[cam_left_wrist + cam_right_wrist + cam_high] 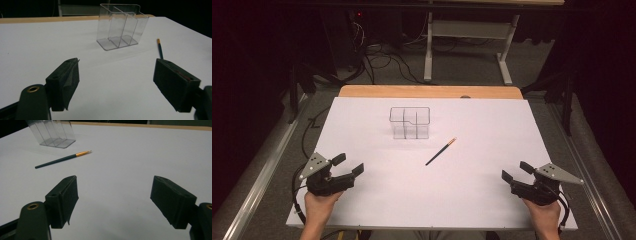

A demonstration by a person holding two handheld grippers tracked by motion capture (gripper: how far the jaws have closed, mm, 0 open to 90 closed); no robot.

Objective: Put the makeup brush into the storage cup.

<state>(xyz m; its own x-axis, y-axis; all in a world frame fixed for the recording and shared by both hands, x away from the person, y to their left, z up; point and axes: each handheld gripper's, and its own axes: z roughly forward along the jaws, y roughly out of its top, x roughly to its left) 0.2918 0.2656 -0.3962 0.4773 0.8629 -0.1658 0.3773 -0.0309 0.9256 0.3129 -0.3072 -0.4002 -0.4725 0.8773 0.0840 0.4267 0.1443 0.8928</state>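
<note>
Paintbrush (441, 151) is the thing lying nearest the two tools: a thin stick with a dark green handle, a short golden ferrule and a small pale tip. It lies flat on the white tabletop (472, 200), slanted, its dark end toward the near left and its golden end toward the far right.

At the near left edge, the left tool (348, 165) is held in a hand (319, 207), its jaws spread wide with nothing between them. At the near right edge, the right tool (515, 171) sits in the other hand (542, 216), jaws likewise wide apart and empty. Both are well apart from the paintbrush, which lies between them and farther in.

Beyond the paintbrush, just to its far left, stands a clear plastic organizer (410, 123), upright, split into compartments and empty.
</note>
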